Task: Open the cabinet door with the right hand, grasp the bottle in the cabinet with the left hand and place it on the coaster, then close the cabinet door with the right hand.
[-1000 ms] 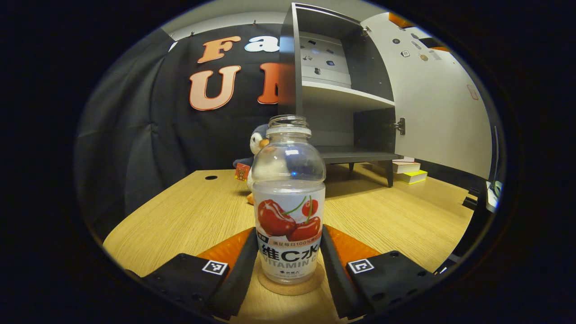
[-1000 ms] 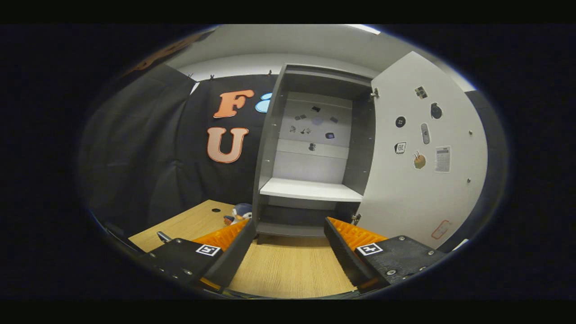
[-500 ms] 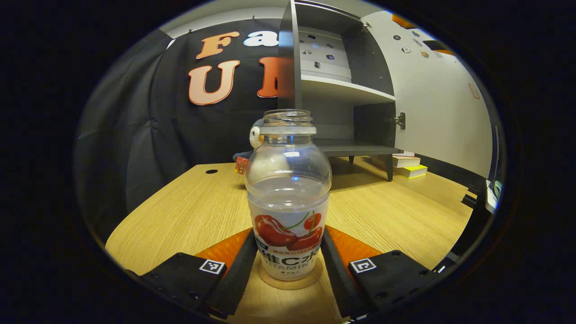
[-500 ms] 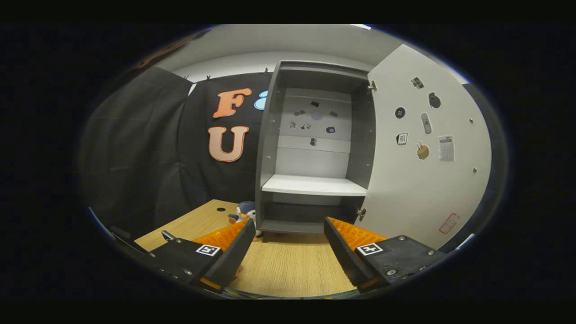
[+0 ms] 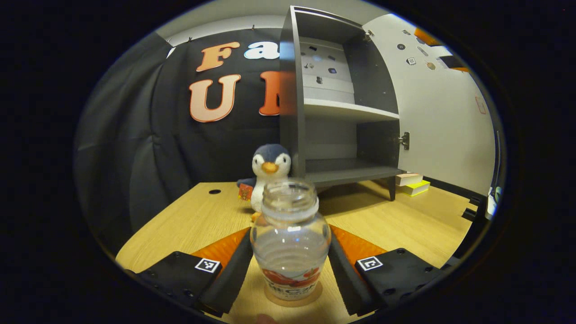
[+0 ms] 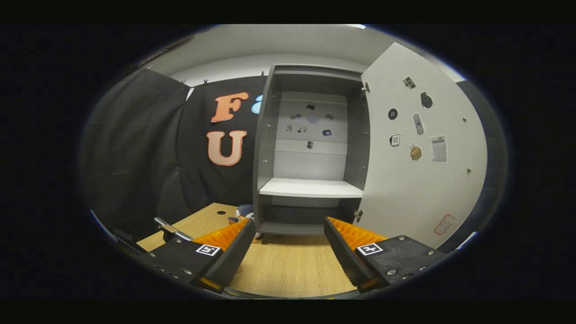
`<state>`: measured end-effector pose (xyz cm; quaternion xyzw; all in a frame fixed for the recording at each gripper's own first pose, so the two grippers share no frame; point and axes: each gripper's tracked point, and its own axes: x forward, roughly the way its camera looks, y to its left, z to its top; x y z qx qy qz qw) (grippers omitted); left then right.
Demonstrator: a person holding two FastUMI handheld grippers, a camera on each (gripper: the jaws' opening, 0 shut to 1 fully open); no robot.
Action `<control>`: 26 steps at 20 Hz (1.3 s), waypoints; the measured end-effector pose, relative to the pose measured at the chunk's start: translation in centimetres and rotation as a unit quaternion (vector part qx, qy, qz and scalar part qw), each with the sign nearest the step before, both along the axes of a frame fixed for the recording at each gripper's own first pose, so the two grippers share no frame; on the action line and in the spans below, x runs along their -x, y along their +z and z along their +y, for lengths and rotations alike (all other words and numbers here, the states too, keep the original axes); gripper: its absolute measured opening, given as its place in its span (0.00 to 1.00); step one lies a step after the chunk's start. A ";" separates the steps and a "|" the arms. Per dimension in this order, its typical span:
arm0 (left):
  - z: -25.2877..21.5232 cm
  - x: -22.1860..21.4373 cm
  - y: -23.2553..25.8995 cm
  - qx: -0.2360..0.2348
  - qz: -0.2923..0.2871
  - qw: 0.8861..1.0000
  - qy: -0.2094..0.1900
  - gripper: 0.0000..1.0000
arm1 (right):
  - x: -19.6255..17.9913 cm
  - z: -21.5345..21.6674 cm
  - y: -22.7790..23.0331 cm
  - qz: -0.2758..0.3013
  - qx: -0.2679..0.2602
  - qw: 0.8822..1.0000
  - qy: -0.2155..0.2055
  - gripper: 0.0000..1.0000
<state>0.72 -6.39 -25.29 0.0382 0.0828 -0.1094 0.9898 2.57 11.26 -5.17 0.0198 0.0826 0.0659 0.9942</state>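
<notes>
Left gripper view. The left gripper (image 5: 290,265) is seen from above its two fingers, which flank an uncapped clear bottle (image 5: 290,245) standing upright on a round coaster (image 5: 293,299) on the wooden table (image 5: 396,225); whether the fingers touch the bottle cannot be told. Behind the bottle sits a plush penguin (image 5: 269,168), just beside the left wall of the grey cabinet (image 5: 335,112). The cabinet door (image 5: 443,121) stands wide open at right. Stacked books (image 5: 411,183) lie under it.
</notes>
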 end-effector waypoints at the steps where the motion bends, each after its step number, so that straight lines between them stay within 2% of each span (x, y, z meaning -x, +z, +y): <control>1: 0.0 -0.2 1.2 -0.001 -0.011 1.000 0.002 0.95 | 0.2 -0.4 0.4 -0.005 -0.006 1.000 -0.002 0.94; 12: -1.2 -0.4 12.6 0.045 -0.052 0.998 0.015 0.95 | 0.7 -7.9 2.3 -0.043 0.004 0.998 -0.047 0.95; 15: -1.6 0.1 16.0 0.045 -0.061 0.997 0.024 0.95 | 1.5 -10.4 3.5 -0.056 0.007 0.996 -0.063 0.95; 19: -3.3 0.8 20.0 0.043 -0.075 0.996 0.016 0.95 | 2.8 -13.0 4.4 -0.071 0.004 0.994 -0.079 0.97; 26: -6.5 2.7 23.9 0.041 -0.082 0.996 0.001 0.95 | 5.2 -18.7 5.0 -0.083 0.011 0.990 -0.117 0.95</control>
